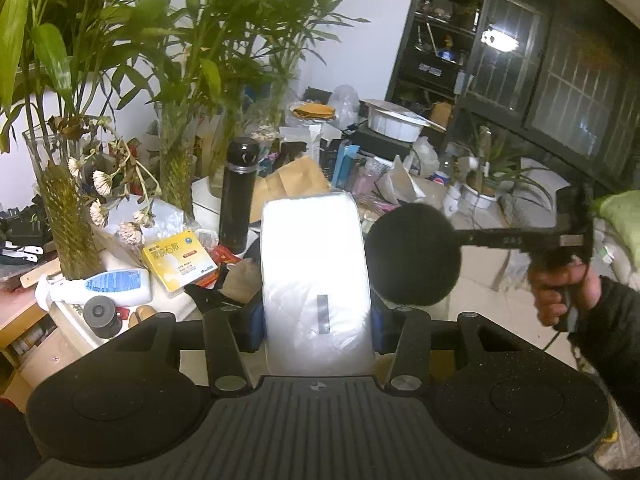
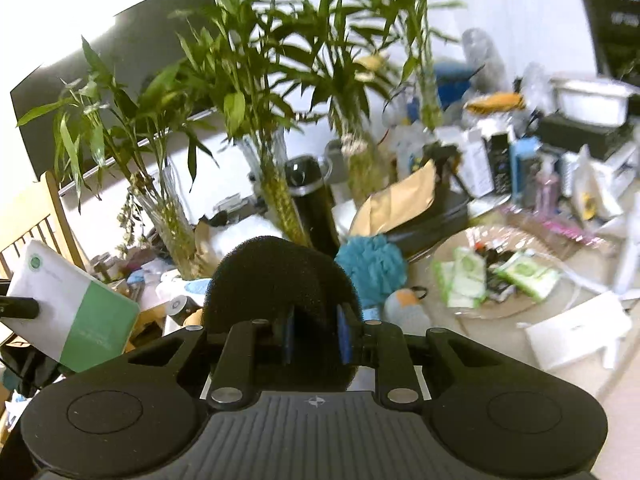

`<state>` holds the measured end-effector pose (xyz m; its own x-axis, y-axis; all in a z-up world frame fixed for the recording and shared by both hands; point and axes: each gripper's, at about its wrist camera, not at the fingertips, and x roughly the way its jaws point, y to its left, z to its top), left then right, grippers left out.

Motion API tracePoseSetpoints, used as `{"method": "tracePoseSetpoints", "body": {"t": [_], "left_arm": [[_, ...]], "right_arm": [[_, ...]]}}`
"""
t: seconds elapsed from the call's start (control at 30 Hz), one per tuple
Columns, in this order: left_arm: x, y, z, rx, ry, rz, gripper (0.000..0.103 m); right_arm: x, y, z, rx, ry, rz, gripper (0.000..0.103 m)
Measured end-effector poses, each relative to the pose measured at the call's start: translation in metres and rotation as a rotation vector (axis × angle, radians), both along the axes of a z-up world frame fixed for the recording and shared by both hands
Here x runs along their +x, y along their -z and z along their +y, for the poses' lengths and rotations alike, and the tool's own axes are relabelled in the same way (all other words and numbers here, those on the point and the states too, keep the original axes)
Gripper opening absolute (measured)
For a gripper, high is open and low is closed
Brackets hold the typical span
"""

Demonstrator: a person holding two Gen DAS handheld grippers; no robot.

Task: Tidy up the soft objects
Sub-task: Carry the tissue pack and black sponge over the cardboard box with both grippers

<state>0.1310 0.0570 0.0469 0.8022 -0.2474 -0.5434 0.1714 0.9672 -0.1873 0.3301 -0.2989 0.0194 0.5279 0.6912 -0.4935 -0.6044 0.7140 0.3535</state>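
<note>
- Two soft things are in hand at once: the left gripper (image 1: 318, 324) is clamped on a white plastic-wrapped tissue pack (image 1: 314, 276), its blue pads pressed into both sides, and the right gripper (image 2: 316, 338) is clenched on a round black sponge (image 2: 280, 292), which bulges around the blue pads.
- Both loads are held above the cluttered table (image 2: 540, 344), so neither has reached a resting place; I judge the sorting to be mid-way at best.
- Left to deal with, as far as can be seen: a teal bath pouf (image 2: 370, 266) and a small grey-and-orange plush toy (image 2: 406, 306) lying just beside each other, with green-and-white wipe packets (image 2: 466, 276) on a clear tray nearby.
- Only the right wrist view shows those remaining items, plus the tissue pack's green end at its left edge.
- Only the left wrist view shows the person's hand (image 1: 564, 288) on the right gripper's handle, the sponge from the side, and a black flask (image 1: 238, 196) beside glass vases.
</note>
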Motion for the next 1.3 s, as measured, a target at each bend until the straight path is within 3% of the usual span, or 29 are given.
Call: {"method": "tracePoseSetpoints", "body": {"t": [0.23, 0.47, 1.03, 1.17, 1.3], "left_arm": [[-0.018, -0.003, -0.014, 0.009, 0.018, 0.05, 0.047], [-0.033, 0.01, -0.026, 0.031, 0.014, 0.124, 0.047], [-0.025, 0.067, -0.047, 0.132, -0.047, 0.313, 0.048], [-0.026, 0.073, -0.047, 0.145, -0.06, 0.305, 0.049], [-0.035, 0.067, -0.044, 0.104, -0.041, 0.253, 0.05]], "right_arm": [[-0.054, -0.036, -0.022, 0.017, 0.03, -0.01, 0.025], [-0.109, -0.052, -0.033, -0.018, 0.069, 0.009, 0.025], [-0.17, -0.028, -0.004, -0.134, 0.161, 0.102, 0.026], [-0.179, -0.025, 0.011, -0.176, 0.166, 0.086, 0.026], [-0.186, -0.023, 0.028, -0.248, 0.195, 0.053, 0.026]]}}
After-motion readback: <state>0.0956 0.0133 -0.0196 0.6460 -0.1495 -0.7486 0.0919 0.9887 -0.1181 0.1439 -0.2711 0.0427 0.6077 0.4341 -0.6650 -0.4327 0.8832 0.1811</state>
